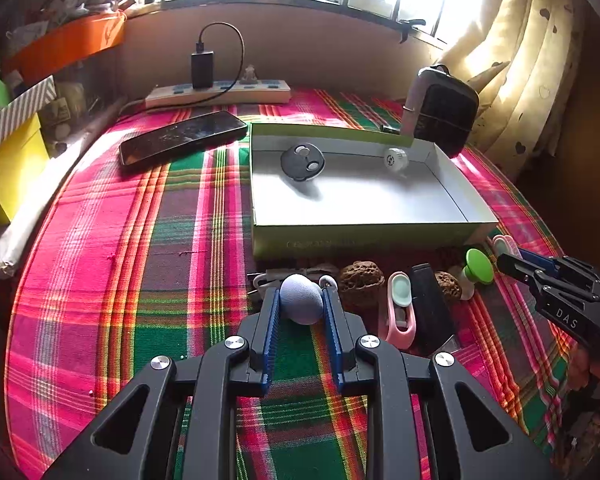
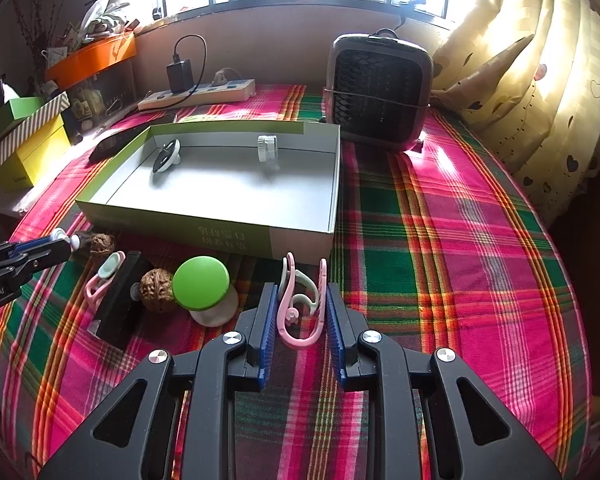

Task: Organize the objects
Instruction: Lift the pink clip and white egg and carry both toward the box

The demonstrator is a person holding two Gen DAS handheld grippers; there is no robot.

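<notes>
A green-sided shallow box (image 1: 364, 236) (image 2: 172, 222) lies on the plaid cloth, holding a dark round disc (image 1: 302, 161) (image 2: 165, 157) and a white cap (image 1: 395, 158) (image 2: 266, 148). My left gripper (image 1: 302, 300) is shut on a pale blue-grey ball (image 1: 301, 298), near the cloth just before the box. My right gripper (image 2: 300, 300) has its pads on both sides of a pink and white clip (image 2: 300, 304) on the cloth; whether it squeezes is unclear. Along the box front lie walnuts (image 1: 360, 282) (image 2: 157, 289), a pink clip (image 1: 398, 308) (image 2: 102, 276), a black block (image 1: 432, 308) (image 2: 120, 300) and a green-capped mushroom piece (image 1: 478, 266) (image 2: 202, 286).
A phone (image 1: 182, 137), a power strip with charger (image 1: 218, 92) (image 2: 198, 94) and a small heater (image 1: 440, 108) (image 2: 378, 90) stand behind the box. Yellow and orange boxes (image 1: 12, 168) crowd the left edge. A curtain (image 2: 540, 92) hangs at the right.
</notes>
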